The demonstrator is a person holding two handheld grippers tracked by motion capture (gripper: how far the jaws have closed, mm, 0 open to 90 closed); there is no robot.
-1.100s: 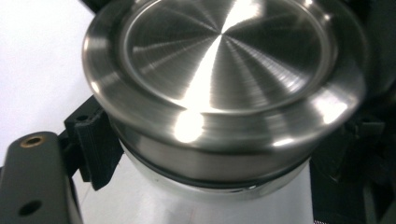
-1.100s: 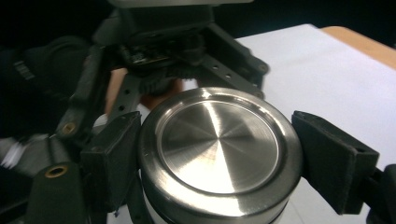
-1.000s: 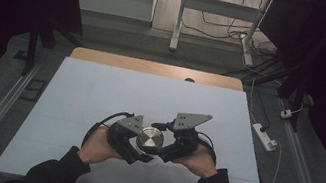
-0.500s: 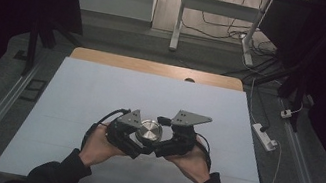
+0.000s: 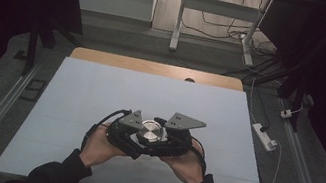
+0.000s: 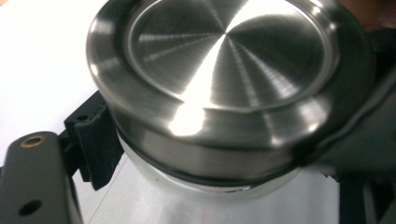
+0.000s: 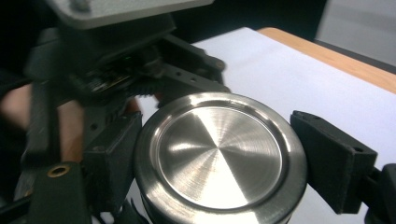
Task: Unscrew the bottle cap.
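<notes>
Item: steel canister (image 5: 149,131), held above the desk (image 5: 100,90); our left tongs (image 5: 130,134) clamp its body, our right tongs (image 5: 165,140) have just closed on its lid. Risk: smooth metal may slip.

The round lid (image 5: 149,131) is brushed silver steel with radial streaks and a dark ring beneath its rim. Both grippers are black, the left gripper (image 5: 130,136) and right gripper (image 5: 167,140) topped by grey plates. The table (image 5: 100,90) is pale bluish white with a wooden far edge.

Both hands low over the near table edge, left tongs (image 5: 138,140) and right tongs (image 5: 156,142) clamped, tips together.
</notes>
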